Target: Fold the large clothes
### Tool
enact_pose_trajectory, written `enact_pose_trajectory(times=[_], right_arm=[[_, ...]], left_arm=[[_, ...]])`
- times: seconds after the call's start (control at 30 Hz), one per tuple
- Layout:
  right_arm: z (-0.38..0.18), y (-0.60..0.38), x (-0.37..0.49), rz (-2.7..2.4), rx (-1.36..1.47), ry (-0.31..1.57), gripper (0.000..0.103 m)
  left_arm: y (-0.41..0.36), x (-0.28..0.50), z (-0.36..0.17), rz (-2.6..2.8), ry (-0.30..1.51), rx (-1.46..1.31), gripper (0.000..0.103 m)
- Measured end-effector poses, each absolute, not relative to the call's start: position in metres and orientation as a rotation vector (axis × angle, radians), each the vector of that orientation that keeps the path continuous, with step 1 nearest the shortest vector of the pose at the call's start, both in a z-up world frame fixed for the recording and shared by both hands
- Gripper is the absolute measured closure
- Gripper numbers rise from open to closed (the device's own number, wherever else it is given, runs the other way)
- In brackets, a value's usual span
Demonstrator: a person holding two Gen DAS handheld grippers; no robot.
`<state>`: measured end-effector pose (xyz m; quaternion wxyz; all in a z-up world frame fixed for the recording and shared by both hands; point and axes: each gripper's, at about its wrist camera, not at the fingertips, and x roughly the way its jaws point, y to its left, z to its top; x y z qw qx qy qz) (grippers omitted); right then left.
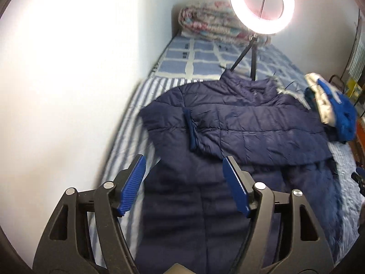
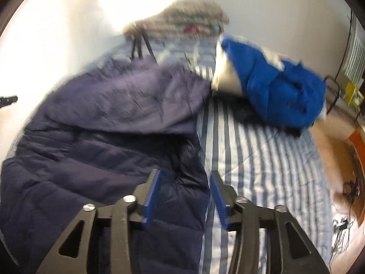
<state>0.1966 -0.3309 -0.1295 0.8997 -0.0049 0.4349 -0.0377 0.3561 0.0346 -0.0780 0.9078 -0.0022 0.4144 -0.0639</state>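
A large navy puffer jacket lies spread on the striped bed, collar toward the far end, with one sleeve folded across its body and its cuff near the middle. My left gripper is open and empty above the jacket's lower left part. In the right wrist view the jacket fills the left half. My right gripper is open, its jaws on either side of the jacket's right edge without closing on it.
The bed has a blue-striped cover. A bright blue and white garment lies crumpled on the right, also in the left wrist view. A ring light on a tripod and folded floral quilts stand at the far end. A white wall is left.
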Motion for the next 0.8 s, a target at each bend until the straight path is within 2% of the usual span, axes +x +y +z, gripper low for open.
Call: enact_pose_trajectory(times=[0.07, 0.17, 0.33, 0.5, 0.67, 0.8], right_arm=[[-0.109, -0.326, 0.183, -0.071, -0.008, 0.849, 0.025], [-0.08, -0.318, 0.151, -0.044, -0.001, 0.795, 0.019], [-0.056, -0.316, 0.1, -0.043, 0.002, 0.748, 0.018], [-0.058, -0.323, 0.057, -0.037, 0.04, 0.761, 0.018], [-0.101, -0.328, 0.039, -0.009, 0.085, 0.915, 0.019], [-0.14, -0.336, 0.028, 0.002, 0.151, 1.024, 0.025]], left_arm=[[0.051, 0.329, -0.063, -0.136, 0.844, -0.035, 0.029], [0.075, 0.289, -0.05, -0.137, 0.841, -0.068, 0.029], [0.11, 0.226, -0.045, -0.14, 0.86, -0.111, 0.029], [0.133, 0.178, -0.061, -0.145, 0.923, -0.168, 0.029], [0.146, 0.148, -0.106, -0.137, 1.02, -0.22, 0.029], [0.154, 0.14, -0.159, -0.138, 1.149, -0.324, 0.029]])
